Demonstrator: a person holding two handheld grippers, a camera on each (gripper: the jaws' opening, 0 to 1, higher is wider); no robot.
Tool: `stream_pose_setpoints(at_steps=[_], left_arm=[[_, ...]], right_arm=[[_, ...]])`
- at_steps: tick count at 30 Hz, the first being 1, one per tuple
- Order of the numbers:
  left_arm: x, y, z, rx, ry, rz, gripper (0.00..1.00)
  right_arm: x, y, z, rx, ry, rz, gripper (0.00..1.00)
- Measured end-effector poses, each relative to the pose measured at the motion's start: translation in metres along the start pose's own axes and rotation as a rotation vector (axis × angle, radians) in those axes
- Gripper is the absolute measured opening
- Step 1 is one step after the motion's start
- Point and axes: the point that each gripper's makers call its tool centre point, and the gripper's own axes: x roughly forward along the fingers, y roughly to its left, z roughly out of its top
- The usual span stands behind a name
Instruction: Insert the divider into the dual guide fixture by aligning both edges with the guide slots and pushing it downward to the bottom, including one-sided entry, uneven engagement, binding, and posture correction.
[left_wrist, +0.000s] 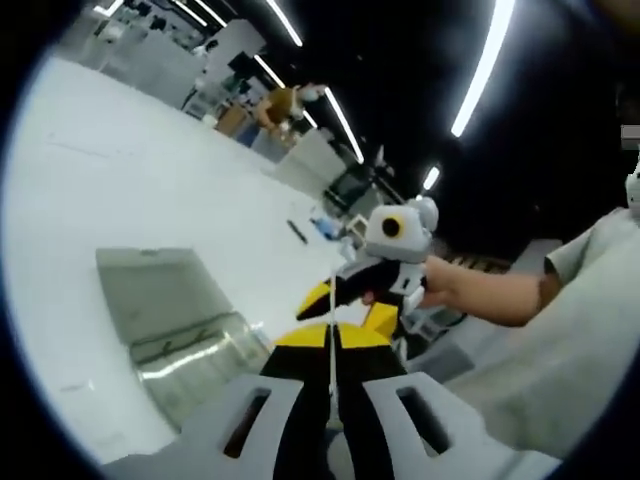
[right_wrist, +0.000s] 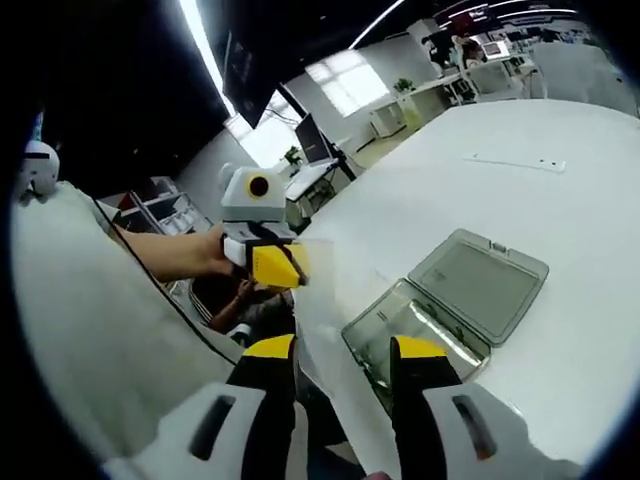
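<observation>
2 hand-held grippers (left_wrist: 332, 340) (right_wrist: 330, 350) pinch clear divider (right_wrist: 335, 300); right view shows open fixture (right_wrist: 450, 305).

Your grippers: left gripper (left_wrist: 331, 352) has black jaws, yellow tips, pale grey slotted base at 6 o'clock; right gripper (right_wrist: 330, 362) matches. You wear pale short-sleeved shirt (left_wrist: 590, 330), sleeve at 3 o'clock.

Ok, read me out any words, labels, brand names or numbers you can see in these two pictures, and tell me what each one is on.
No readable text in either view.
Clear box on the white table: no label visible.
Left tongs and right tongs: yellow and black, no markings legible.
Screens far back in the right gripper view: too small and blurred to read.
</observation>
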Motion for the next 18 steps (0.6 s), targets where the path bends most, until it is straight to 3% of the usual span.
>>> stream_pose_setpoints(at_steps=[18], left_arm=[[0.001,-0.01,0.002,0.024,-0.003,-0.049,0.0]], right_arm=[[-0.002,0.017,0.006,0.038,-0.033,0.099,0.26]])
